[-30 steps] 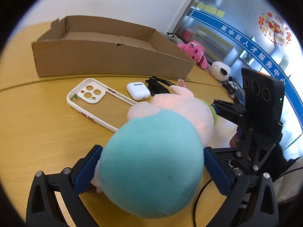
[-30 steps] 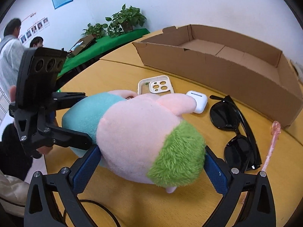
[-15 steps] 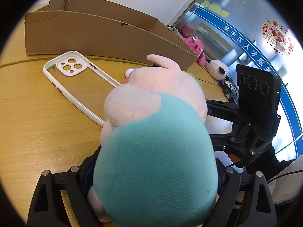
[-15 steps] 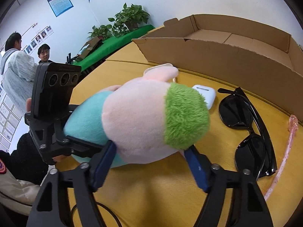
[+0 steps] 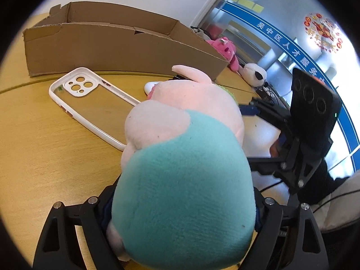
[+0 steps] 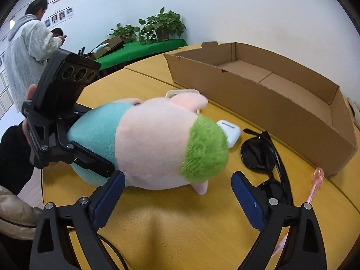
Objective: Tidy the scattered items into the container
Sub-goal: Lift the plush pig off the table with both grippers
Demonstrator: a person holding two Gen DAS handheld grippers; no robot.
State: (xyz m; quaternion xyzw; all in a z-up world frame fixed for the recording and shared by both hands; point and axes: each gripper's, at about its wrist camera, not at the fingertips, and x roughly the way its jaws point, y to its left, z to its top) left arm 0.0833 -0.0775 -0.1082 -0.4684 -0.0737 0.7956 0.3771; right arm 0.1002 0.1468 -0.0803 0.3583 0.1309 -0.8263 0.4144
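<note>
Scene: A plush toy (image 6: 155,144), pink with a teal end and a green tuft, hangs above a yellow desk (image 6: 180,229) between two handheld grippers.
Left gripper (image 5: 180,204): Its fingers are pinched on the teal end of the plush toy, the pads buried in the fabric; in the right wrist view its black frame reaches in from the left and clamps the same end.
Right gripper (image 6: 177,198): Its blue-padded fingers (image 6: 108,198) are spread wide and hold nothing; the plush toy sits just beyond the tips, apparently untouched.
Container: An open cardboard box (image 6: 258,103) stands at the far side of the desk, with nothing visible inside it.
Left to tidy: A white-rimmed phone case (image 5: 90,103), a white earbud case (image 6: 229,132), black sunglasses (image 6: 267,157) and a pink stick-like item (image 6: 315,186) lie on the desk between the grippers and the box.
Progress: Judged early, with the first item lifted but not yet boxed.
Risks: One-ended grip on a soft, squashy body could let the toy sag or slip free on the way over; a low carry could catch the box's near wall or sweep the earbud case and sunglasses lying under the path.
</note>
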